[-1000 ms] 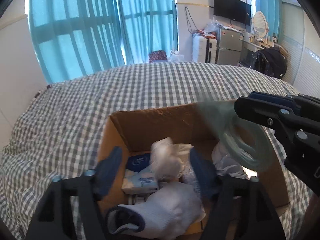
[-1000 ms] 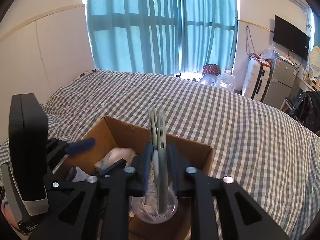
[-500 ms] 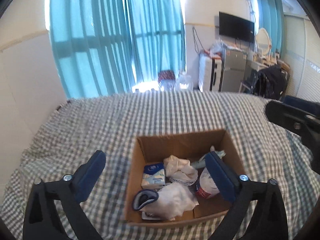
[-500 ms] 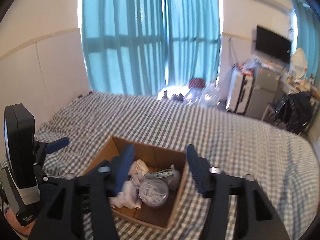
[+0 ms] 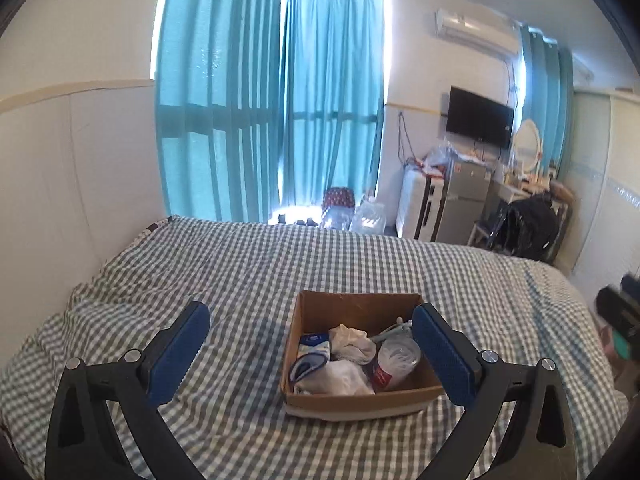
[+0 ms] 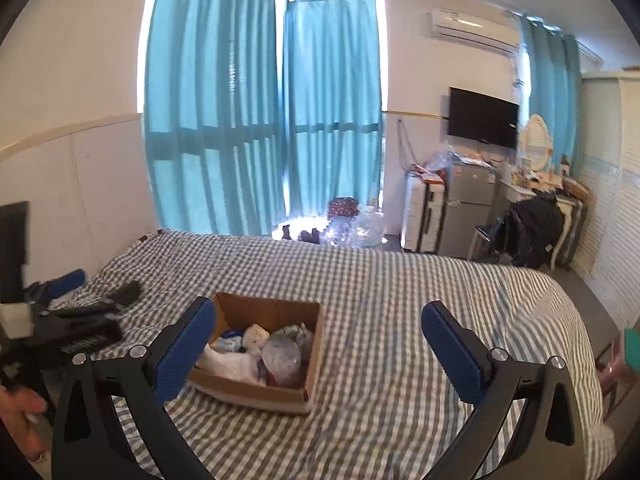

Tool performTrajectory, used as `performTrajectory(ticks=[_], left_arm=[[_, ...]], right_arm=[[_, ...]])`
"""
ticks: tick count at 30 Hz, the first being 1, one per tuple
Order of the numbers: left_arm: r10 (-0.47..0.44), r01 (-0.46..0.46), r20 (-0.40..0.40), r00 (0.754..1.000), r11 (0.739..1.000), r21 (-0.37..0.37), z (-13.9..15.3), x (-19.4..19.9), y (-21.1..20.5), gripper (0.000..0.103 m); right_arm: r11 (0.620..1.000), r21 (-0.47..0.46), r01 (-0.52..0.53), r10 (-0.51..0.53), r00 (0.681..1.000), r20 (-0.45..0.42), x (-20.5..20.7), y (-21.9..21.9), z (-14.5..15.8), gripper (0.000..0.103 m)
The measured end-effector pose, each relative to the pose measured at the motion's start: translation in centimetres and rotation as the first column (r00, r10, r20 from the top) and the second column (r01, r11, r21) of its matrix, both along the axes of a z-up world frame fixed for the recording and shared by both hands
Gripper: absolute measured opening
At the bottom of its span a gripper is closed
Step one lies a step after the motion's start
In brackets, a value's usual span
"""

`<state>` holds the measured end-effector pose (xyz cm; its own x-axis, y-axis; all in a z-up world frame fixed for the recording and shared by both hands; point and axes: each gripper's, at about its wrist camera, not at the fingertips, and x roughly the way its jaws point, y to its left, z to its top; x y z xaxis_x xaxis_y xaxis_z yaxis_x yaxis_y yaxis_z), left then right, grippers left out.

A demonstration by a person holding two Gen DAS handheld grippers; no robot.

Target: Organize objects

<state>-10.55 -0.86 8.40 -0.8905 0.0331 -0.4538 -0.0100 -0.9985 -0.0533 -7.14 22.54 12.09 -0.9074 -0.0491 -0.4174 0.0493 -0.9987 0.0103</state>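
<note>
A brown cardboard box [image 5: 358, 401] sits on the checked bed and also shows in the right wrist view [image 6: 248, 391]. It holds a white sock with a dark cuff [image 5: 320, 372], a blue-and-white pack [image 5: 313, 342], crumpled white cloth [image 5: 349, 339] and a clear plastic cup [image 5: 396, 362]. My left gripper [image 5: 316, 354] is open and empty, drawn back above the box. My right gripper [image 6: 318, 350] is open and empty, back and to the right of the box. The left gripper's body [image 6: 60, 320] shows at the left in the right wrist view.
The grey-checked bed cover [image 5: 248, 272] spreads all round the box. Teal curtains [image 5: 272, 120], a wall TV [image 5: 480, 122], a small fridge [image 5: 466, 200] and a suitcase [image 5: 416, 204] stand beyond the bed's far edge. A white wall [image 5: 72, 184] runs on the left.
Both grippers opened and pulled up and back from the box. The right gripper let go of the clear cup, which now lies in the box.
</note>
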Motion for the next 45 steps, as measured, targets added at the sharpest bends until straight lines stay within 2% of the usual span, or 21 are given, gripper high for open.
performTrajectory(ticks=[3, 7, 11, 14, 16, 20, 25, 45], left_arm=[[0.005, -0.005, -0.03, 1.0, 1.0, -0.014, -1.5, 2.1, -0.1, 0.103], [0.009, -0.009, -0.003, 1.0, 0.998, -0.063, -4.9, 3.2, 0.5, 0.103], [-0.031, 0.033, 0.059, 0.998, 0.999, -0.034, -7.8, 3.4, 0.6, 0.103], [-0.01, 0.012, 0.058, 0.998, 0.999, -0.03, -8.4, 3.3, 0.8, 0.103], [-0.033, 0.035, 0.05, 0.998, 0.999, -0.026, -8.4, 3.3, 1.1, 0.103], [-0.044, 0.046, 0.04, 0.998, 0.998, -0.032, -8.4, 3.5, 1.7, 0.103], [-0.045, 0.046, 0.046, 0.998, 0.999, -0.005, -8.7, 3.7, 1.5, 0.103], [-0.021, 0.021, 0.061, 0.998, 1.0, -0.007, -8.7, 3.8, 0.8, 0.103]], right_arm=[[0.999, -0.017, 0.05, -0.05, 0.999, 0.011, 1.5, 0.6, -2.6, 0.103], [0.998, -0.036, 0.053, -0.053, 0.999, -0.004, 2.7, 0.7, -6.4, 0.103], [0.998, -0.034, 0.06, -0.06, 0.998, -0.008, 2.7, 0.7, -8.7, 0.103], [0.998, -0.027, 0.058, -0.058, 0.998, 0.024, 1.8, 0.7, -9.8, 0.103], [0.998, -0.02, 0.063, -0.063, 0.997, 0.035, 1.3, 0.7, -10.3, 0.103], [0.998, -0.028, 0.063, -0.062, 0.996, 0.059, 1.0, 0.7, -11.1, 0.103], [0.996, -0.038, 0.076, -0.073, 0.995, 0.072, 0.9, 1.0, -11.4, 0.103], [0.998, -0.023, 0.058, -0.057, 0.996, 0.07, 1.6, 0.3, -11.1, 0.103]])
